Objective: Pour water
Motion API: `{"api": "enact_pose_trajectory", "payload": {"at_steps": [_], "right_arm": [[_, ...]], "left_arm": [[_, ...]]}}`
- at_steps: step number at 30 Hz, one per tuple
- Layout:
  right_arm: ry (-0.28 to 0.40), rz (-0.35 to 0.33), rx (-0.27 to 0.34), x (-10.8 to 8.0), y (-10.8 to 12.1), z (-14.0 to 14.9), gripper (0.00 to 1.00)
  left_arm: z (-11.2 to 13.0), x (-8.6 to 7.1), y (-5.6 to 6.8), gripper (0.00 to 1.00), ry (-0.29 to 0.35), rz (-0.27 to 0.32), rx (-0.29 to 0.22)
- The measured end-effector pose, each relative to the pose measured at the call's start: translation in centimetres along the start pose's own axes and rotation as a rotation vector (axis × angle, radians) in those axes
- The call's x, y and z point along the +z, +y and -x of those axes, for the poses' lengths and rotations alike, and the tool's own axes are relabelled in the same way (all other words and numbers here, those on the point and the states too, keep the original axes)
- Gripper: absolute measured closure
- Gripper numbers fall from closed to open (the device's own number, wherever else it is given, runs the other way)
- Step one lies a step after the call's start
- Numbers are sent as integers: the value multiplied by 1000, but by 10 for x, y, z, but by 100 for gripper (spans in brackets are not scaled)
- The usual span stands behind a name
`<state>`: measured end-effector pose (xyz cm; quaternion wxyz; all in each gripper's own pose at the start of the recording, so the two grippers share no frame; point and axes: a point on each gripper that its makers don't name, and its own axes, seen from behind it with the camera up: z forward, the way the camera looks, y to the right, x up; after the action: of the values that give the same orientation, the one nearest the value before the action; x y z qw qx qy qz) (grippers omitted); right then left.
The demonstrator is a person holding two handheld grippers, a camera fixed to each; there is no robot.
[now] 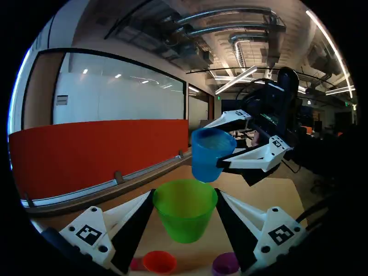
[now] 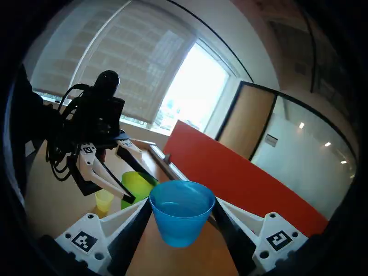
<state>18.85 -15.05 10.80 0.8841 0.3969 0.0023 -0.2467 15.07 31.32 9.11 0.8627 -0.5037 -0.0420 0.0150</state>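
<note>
Left gripper view: green cup (image 1: pixel 185 216) in left gripper (image 1: pixel 184 193), blue cup (image 1: pixel 207 156) higher

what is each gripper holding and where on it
The left gripper holds the green cup, its fingers pressing opposite sides of the wall just below the rim. The right gripper holds the blue cup the same way.

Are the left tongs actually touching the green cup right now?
Touching. The left gripper view shows the left tongs closed on the green cup: each black inner face lies against the cup's side, with no gap.
</note>
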Motion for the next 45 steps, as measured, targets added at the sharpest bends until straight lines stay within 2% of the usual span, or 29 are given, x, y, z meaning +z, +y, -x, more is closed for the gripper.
{"api": "enact_pose_trajectory", "payload": {"at_steps": [17,36,45], "right_arm": [[-6,-4,-92,16,8,-12,8],[-9,-17,-196,34,13,-24,8],[-10,-24,-231,40,14,-29,7]], "left_arm": [[-2,-3,-1,9,3,-2,3],[-1,1,8,9,5,11,11],[-1,-1,8,9,6,7,10]]}}
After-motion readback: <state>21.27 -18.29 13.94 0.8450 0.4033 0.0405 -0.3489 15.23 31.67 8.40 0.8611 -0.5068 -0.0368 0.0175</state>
